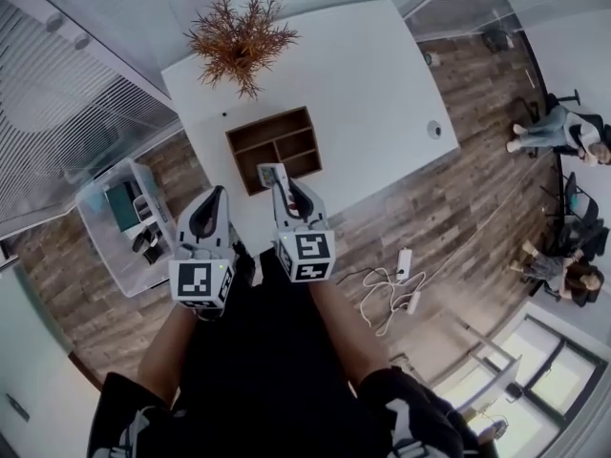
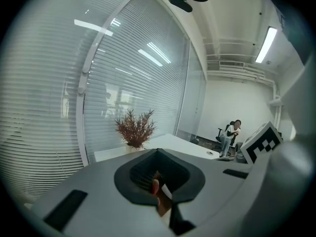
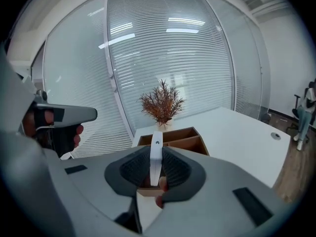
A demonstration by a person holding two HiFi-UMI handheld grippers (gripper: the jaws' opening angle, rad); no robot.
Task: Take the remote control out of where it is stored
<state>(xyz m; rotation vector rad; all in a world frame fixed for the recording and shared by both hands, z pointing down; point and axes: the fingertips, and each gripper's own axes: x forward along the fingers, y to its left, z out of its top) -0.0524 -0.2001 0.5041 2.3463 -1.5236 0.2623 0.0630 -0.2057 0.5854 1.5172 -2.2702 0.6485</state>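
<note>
A slim white remote control (image 1: 270, 178) (image 3: 156, 149) stands edge-on between the jaws of my right gripper (image 1: 279, 185) (image 3: 156, 158), and the pads press on both its sides. It is held just above the near edge of the brown wooden organizer (image 1: 275, 145) (image 3: 180, 138) on the white table (image 1: 382, 84). The organizer's compartments that show look bare. My left gripper (image 1: 206, 216) (image 2: 159, 171) hangs to the left of the right one, off the table's near edge, jaws together with nothing between them. The right gripper view also shows the left gripper (image 3: 61, 115) in a hand at its left.
A dried reddish plant (image 1: 239, 36) (image 3: 162, 104) stands at the table's far end behind the organizer. A white shelf cart (image 1: 124, 222) is on the floor at left. A power strip with cables (image 1: 401, 275) lies on the wooden floor at right. People sit at the far right (image 1: 563, 132). Glass walls with blinds surround.
</note>
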